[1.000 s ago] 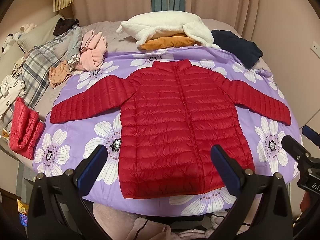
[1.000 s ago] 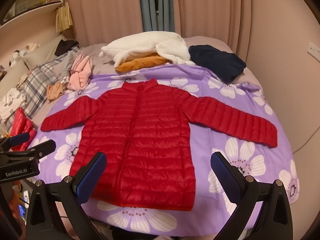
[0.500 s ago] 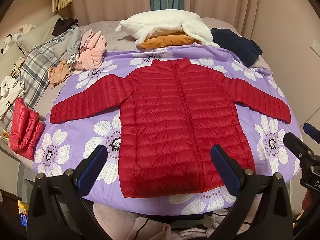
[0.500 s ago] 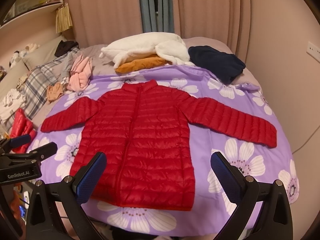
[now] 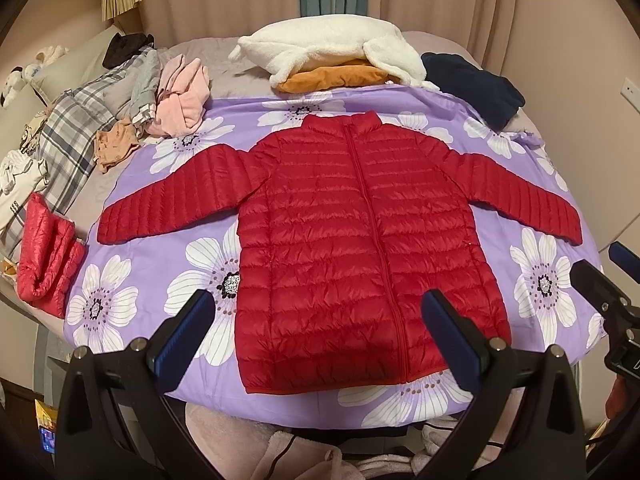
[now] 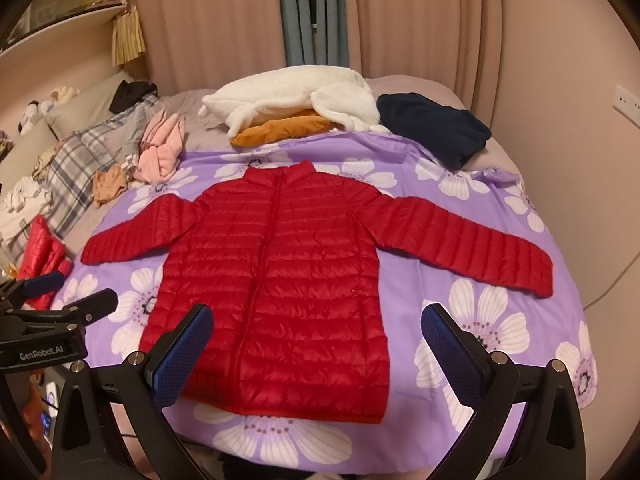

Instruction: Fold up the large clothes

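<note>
Both jaws apart, empty: left hand-held gripper (image 5: 320,344) and right hand-held gripper (image 6: 320,348) hover at the frame bottom, over the hem. One red puffer jacket (image 5: 360,240) lies flat mid-frame on the purple floral sheet (image 5: 160,264), two sleeves spread. Risk: slick quilted shell slips the pads, or the sheet gets pinched too. Far: one white fleece (image 5: 320,48), one navy garment (image 5: 476,88).

The red quilted jacket (image 5: 360,248) lay flat, front up, zipped, sleeves spread, on the floral sheet (image 5: 160,280).
</note>
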A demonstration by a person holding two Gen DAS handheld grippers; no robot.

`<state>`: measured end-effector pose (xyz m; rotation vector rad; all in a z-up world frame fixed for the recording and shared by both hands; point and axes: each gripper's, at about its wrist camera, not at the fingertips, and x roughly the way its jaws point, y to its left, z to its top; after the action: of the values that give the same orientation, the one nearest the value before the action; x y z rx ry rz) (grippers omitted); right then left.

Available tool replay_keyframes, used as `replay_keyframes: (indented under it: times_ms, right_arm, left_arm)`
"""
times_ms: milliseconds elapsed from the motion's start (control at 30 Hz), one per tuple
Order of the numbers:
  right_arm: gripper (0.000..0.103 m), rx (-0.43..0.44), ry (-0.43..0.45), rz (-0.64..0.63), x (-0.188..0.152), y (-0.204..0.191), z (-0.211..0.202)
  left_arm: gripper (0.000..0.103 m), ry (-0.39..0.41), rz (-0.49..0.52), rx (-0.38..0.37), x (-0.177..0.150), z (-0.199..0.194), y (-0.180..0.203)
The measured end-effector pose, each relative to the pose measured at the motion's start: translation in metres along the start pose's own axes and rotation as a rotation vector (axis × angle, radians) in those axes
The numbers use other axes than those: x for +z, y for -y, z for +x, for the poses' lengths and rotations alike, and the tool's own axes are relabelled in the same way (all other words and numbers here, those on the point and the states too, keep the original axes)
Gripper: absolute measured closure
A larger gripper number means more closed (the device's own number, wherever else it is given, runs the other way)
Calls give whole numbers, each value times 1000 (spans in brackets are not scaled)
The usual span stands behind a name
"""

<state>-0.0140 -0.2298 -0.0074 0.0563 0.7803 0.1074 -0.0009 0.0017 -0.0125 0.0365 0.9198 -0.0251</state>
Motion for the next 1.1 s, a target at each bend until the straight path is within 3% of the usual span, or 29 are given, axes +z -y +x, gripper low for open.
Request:
replay_keyframes:
  times_ms: [1100]
  right_arm:
    - [0, -3, -1, -1, 0, -1, 1]
  left_arm:
    - [0, -9, 0, -5, -5, 7, 3]
